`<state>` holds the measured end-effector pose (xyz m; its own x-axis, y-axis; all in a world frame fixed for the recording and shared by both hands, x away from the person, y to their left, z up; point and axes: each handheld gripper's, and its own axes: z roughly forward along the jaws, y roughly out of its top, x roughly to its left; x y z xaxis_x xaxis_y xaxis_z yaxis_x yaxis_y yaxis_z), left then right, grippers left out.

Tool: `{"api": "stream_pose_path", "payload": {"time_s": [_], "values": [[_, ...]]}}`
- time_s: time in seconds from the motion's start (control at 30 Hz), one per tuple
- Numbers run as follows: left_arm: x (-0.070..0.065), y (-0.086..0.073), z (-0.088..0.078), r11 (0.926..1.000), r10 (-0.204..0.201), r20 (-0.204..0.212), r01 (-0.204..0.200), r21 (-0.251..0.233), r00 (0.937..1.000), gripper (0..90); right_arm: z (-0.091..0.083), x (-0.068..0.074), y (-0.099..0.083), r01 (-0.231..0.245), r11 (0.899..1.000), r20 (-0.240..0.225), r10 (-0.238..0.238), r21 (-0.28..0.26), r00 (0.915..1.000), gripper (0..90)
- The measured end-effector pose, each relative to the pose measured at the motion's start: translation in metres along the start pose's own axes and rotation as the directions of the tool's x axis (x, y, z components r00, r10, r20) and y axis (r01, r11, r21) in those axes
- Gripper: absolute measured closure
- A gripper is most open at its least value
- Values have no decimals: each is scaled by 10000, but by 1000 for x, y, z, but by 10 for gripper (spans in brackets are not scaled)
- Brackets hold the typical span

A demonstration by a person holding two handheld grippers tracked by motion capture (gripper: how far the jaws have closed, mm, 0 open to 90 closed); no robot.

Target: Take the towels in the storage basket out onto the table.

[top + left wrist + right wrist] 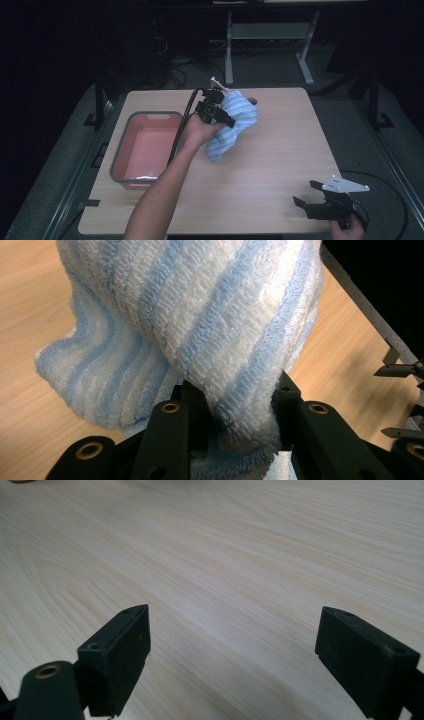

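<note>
A blue-and-white striped towel (234,125) hangs bunched above the middle of the wooden table (270,165). My left gripper (227,119) is shut on it; in the left gripper view the two black jaws pinch a thick fold of the towel (210,330) between them, and the cloth drapes down toward the tabletop. My right gripper (306,194) rests low at the near right corner of the table, held by a hand. Its jaws stand wide apart with nothing but bare wood between them, so the right gripper (232,645) is open.
A pink tub with a grey rim (122,150) sits on the left part of the table, beside the left forearm. A cable trails from the left gripper over the tub's right edge. A small dark spot (252,101) lies behind the towel. Dark floor surrounds the table.
</note>
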<state>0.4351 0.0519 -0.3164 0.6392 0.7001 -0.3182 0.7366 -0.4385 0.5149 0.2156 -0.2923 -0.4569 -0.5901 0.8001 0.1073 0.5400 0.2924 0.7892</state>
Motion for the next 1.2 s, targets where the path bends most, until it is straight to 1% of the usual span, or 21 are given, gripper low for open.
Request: {"api": "stream_pose_path", "payload": {"time_s": [0.17,0.23,0.3,0.33,0.37,0.5,0.67,0.7,0.73,0.9,1.03,1.1,1.13,1.2], "values": [[0,1,9,9998,71,-52,-70,205,10000,688,0,0,0,-67,10000,-6,67,-25,10000,140],[0,0,15,9998,-35,-41,36,213,10000,688,0,0,0,19,10000,11,-19,-44,10000,140],[1,0,19,9995,6,24,-7,310,10000,688,0,0,0,48,10000,1,-48,-48,10000,140],[0,-1,23,9996,-81,32,80,256,10000,688,0,0,0,98,9999,7,-98,-48,10000,140],[1,-1,24,9994,-39,36,38,334,10000,688,0,0,0,77,10000,5,-77,-40,10000,140],[2,-2,33,9993,-140,57,138,361,9999,688,0,0,0,-31,10000,9,31,-71,10000,140],[1,-2,41,9987,-97,36,95,503,9999,688,-1,-1,0,-21,10000,53,21,-81,10000,140],[0,-2,43,9986,-150,72,147,499,9999,687,-1,-1,-1,-19,10000,44,19,-92,10000,140],[1,-2,45,9983,-81,97,76,572,9999,687,-1,-1,-1,-24,9999,42,25,-99,10000,140],[-1,-3,51,9977,-76,90,70,674,9999,686,-1,-1,0,23,9999,45,-23,-106,10000,140],[-1,-3,56,9974,-152,134,142,703,9998,687,-2,-2,-1,77,9999,23,-77,-131,10000,140],[-1,-5,60,9972,-248,285,228,707,9993,686,-2,-2,-1,-14,9999,22,14,-132,10000,140],[-1,-5,62,9974,-289,296,268,670,9991,685,-2,-2,-1,-21,9999,14,22,-138,10000,140],[0,-7,67,9966,-319,318,294,763,9990,684,-2,-2,-1,-20,9999,12,21,-126,10000,140]]}}
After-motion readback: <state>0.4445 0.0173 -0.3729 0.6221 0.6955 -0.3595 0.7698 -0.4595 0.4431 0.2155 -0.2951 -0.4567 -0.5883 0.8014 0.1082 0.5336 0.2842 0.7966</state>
